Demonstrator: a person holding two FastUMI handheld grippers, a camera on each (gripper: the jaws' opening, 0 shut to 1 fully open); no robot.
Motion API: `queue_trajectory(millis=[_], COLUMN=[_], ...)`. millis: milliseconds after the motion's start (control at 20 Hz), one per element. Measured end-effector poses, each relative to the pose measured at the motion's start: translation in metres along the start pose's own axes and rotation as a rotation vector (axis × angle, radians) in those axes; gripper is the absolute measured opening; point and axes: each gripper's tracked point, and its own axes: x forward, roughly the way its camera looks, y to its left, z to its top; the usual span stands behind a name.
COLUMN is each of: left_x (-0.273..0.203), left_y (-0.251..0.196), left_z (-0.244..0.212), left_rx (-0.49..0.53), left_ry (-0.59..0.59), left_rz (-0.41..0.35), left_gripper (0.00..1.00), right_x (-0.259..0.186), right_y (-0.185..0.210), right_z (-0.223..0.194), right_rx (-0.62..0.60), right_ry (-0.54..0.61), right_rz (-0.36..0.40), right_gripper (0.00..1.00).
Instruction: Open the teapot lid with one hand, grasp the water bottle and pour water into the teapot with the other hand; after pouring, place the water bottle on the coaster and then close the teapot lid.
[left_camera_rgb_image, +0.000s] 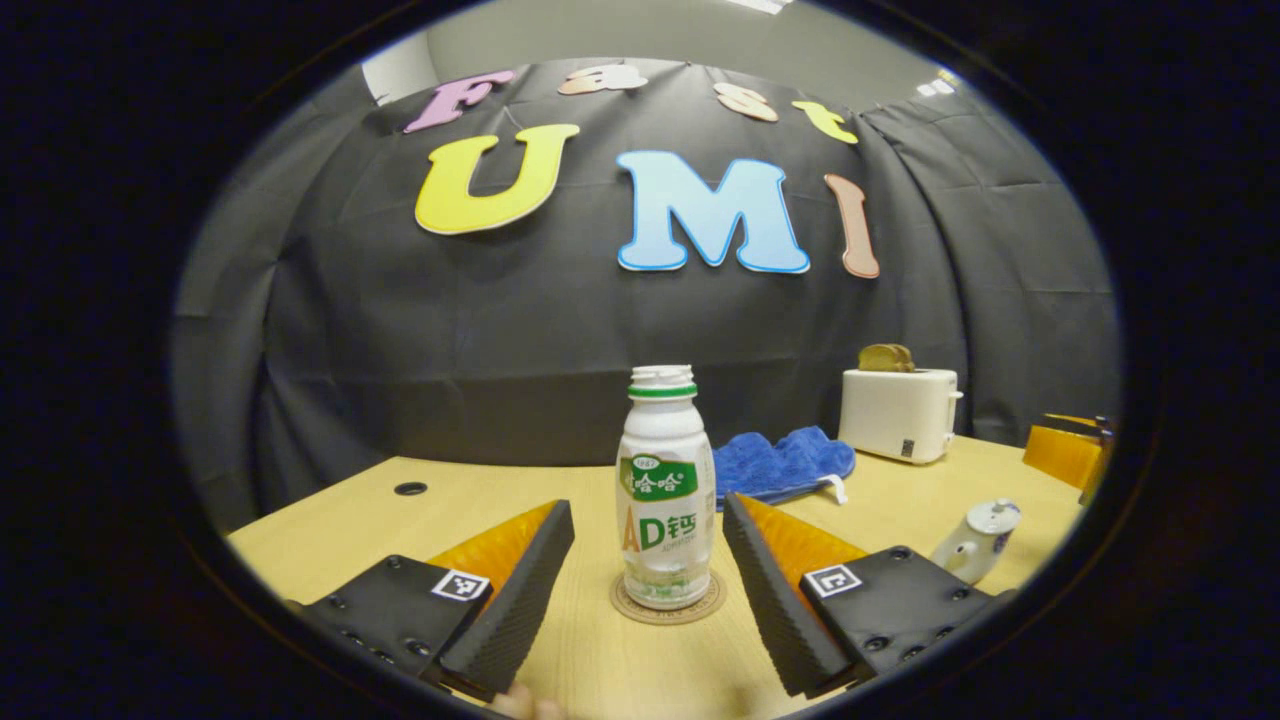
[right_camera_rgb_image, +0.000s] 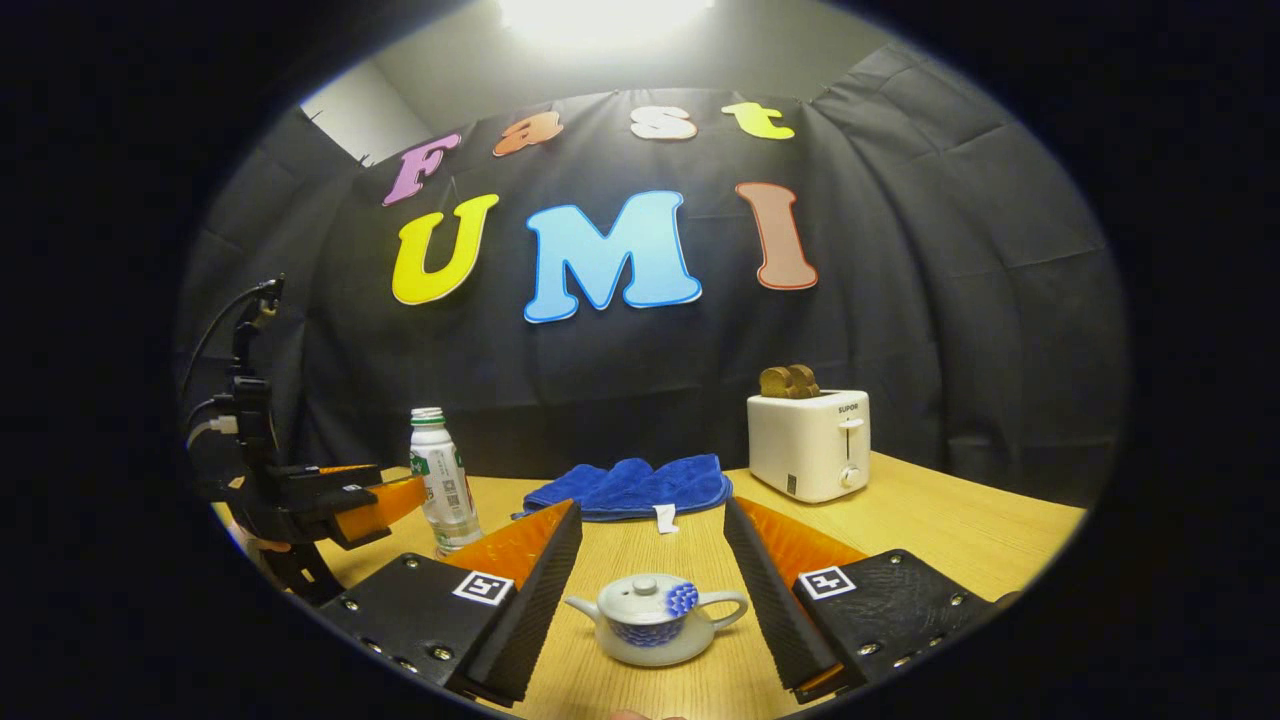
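Gaping wide, the left gripper flanks the bottle upright on its coaster; the right gripper, equally spread, frames the lidded teapot. This fits either pre-pour or finished.

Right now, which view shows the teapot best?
The right gripper view: the teapot sits close and centered between that gripper's open tongs, with its lid, spout and handle all clear. In the left gripper view the teapot is small and far off at the right edge, past the water bottle.
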Motion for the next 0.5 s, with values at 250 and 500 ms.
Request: queue_trajectory(millis=[250, 500], left_x=[-0.026, -0.045], left_y=[-0.018, -0.031], left_z=[0.011, 0.016], left_rx=[0.006, -0.026], left_ry=[-0.039, -0.065], left_rz=[-0.045, -0.053], left_gripper=[1.00, 1.00], right_x=[-0.029, -0.055], right_y=[0.014, 0.026], right_z=[-0.014, -0.021], right_rx=[-0.012, -0.049], right_ry=[0.037, 0.060], right_rz=[0.010, 0.029], right_gripper=[0.88, 0.88])
